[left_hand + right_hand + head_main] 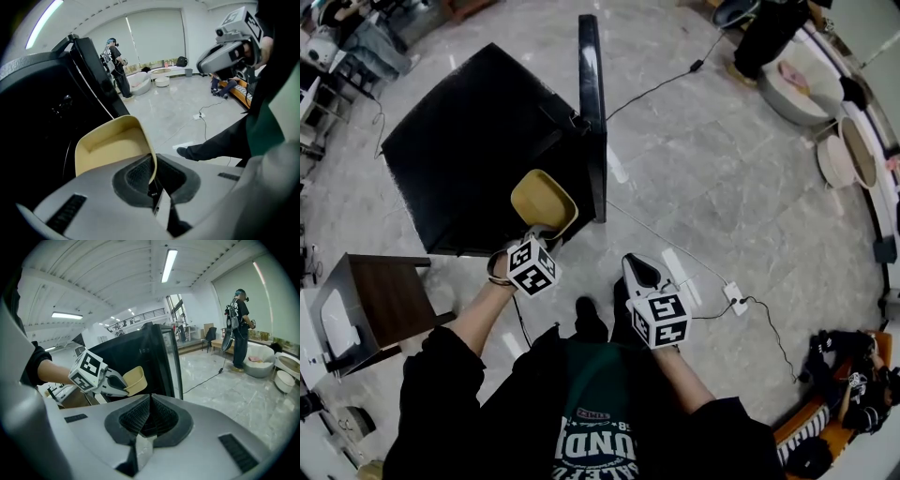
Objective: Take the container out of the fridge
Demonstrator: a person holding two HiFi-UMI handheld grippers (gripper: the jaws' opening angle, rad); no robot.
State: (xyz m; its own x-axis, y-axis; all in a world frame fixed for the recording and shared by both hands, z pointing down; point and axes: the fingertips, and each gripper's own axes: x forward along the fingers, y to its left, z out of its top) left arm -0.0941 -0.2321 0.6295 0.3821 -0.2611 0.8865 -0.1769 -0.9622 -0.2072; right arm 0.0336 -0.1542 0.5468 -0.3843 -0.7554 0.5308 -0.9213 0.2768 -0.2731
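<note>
At your far left a small wooden side table (389,298) stood on the floor (703,178), well apart from the job. Next to it was the black fridge (478,141), with its door (592,112) swung open and edge-on to you. The tan container (544,200) hung in the air just in front of the fridge's opening, close beside the near end of the door. It rested on nothing I could see, so I'd judge it was out of the fridge or very nearly so. Your left gripper (544,229) carried it, the jaws clamped on one thin side wall at the rim, one pad inside the container and one outside. The container looked empty, so it was probably light. Its moulded walls looked stiff enough to hold their shape, but smooth and thin, so I'd expect a one-wall pinch to let it sag or pivot if you swung it fast. The safer hold was deep on the wall near a rounded corner, where it should flex least, with the opening facing up. To the right, your right gripper (150,404) hovered beside the left one with its jaws together on nothing, free to steady the opposite rim if needed. Farthest right, a white power strip (734,297) and its cable lay on the floor, near your feet.
</note>
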